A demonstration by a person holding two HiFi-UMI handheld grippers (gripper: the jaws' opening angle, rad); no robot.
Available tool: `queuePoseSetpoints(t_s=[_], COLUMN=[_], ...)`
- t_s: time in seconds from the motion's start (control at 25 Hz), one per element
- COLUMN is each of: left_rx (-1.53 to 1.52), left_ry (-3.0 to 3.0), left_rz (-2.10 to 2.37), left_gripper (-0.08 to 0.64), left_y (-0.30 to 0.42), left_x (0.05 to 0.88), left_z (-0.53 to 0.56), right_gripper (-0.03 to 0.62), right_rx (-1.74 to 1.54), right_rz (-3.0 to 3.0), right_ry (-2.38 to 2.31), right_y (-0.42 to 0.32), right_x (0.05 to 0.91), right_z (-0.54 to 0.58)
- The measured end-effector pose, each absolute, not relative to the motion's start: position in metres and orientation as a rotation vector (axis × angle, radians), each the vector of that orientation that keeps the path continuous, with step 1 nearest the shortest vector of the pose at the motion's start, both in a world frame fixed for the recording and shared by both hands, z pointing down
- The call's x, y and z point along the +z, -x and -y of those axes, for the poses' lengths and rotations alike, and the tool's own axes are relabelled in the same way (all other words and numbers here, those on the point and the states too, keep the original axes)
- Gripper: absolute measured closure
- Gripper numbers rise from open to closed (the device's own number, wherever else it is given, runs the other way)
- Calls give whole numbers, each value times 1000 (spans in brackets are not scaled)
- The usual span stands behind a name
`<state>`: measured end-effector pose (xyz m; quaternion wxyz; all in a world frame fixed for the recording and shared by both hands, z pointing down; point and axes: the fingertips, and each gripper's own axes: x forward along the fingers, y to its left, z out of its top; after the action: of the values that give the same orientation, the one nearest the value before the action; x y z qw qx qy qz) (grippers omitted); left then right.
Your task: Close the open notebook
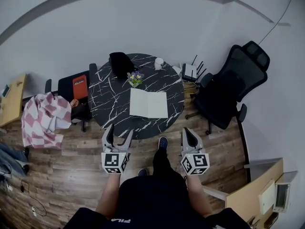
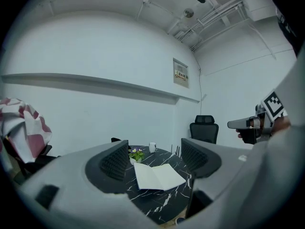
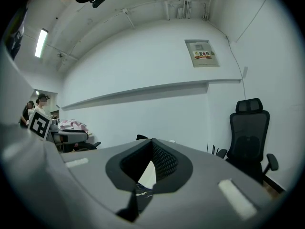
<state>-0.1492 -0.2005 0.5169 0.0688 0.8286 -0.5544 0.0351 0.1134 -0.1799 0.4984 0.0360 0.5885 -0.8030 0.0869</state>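
Left gripper (image 1: 119,135) has its jaws wide apart and nothing between them; its own view shows only the table past the two pads. Right gripper (image 1: 189,131) has its jaws together at the tips, gripping nothing. I'm holding both short of the near edge of the tabletop (image 1: 113,88), over the wood floor (image 1: 71,166), left one by the near-left edge, right one off the near-right edge. Neither touches the table.

The notebook (image 1: 148,103) lies open and flat, blank white pages up, about mid-tabletop and a bit toward the near-right edge. It's well apart from both grippers. From the left gripper view it sits framed between the open jaws; from the right gripper view only a sliver of page shows through the slot behind the closed tips.

The flower pot (image 1: 135,78) stands just beyond the notebook's far-left corner. The white cup (image 1: 159,63) is by the far edge, and the black bag (image 1: 121,64) is at the far-left edge. The black office chair (image 1: 229,90) stands right of the table, and the checked cloth (image 1: 45,119) lies off to the left.
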Motion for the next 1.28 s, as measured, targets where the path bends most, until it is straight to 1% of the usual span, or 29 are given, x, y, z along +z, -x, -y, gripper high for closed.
queuePoseSetpoints(t_s=[0.36,0.64,0.84,1.28], left_rx=[138,169,215,399], left_ry=[-2427,-2392,-2371,-2261], left_rz=[1727,1752,1729,1596], left_gripper=[229,229,229,229], left_y=[138,132,132,130], left_x=[549,568,595,688], left_z=[267,311,333,361], right_gripper=[581,581,581,580], right_rx=[207,198,223,270], right_rz=[2528,2542,2542,2544], right_ry=[-1724,-1672,-1658,-1617], right_y=[-123,-127,-125,-119], right_x=[505,509,518,530], right_z=[259,300,307,286])
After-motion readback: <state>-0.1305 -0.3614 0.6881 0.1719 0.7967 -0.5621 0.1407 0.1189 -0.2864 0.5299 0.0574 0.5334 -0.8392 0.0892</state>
